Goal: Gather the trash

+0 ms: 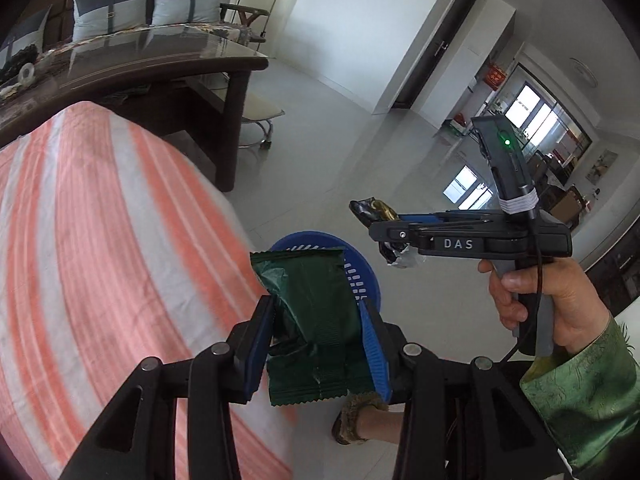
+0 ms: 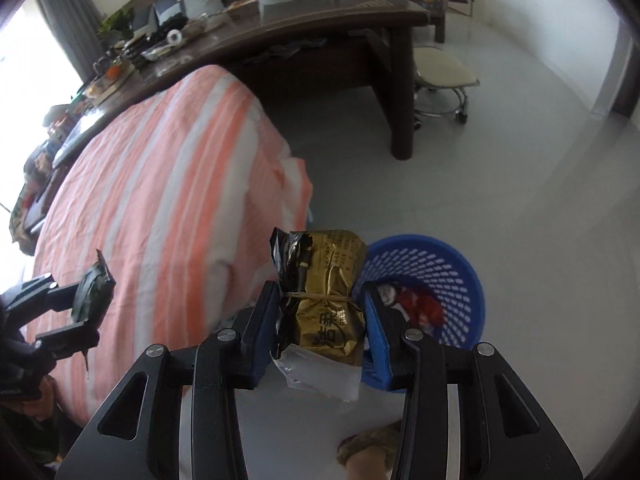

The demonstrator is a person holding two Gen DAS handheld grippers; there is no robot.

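The left gripper (image 1: 316, 332) clamps a green wrapper (image 1: 310, 320), long axis running away from the camera. The right gripper (image 2: 320, 320) grips a gold packet (image 2: 324, 300) likewise, both above the blue basket (image 2: 452, 264).

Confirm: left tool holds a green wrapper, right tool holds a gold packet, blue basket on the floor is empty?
Not empty. The right wrist view shows red and white trash in the blue basket. The rest holds: left tool grips the green wrapper, right tool the gold packet.
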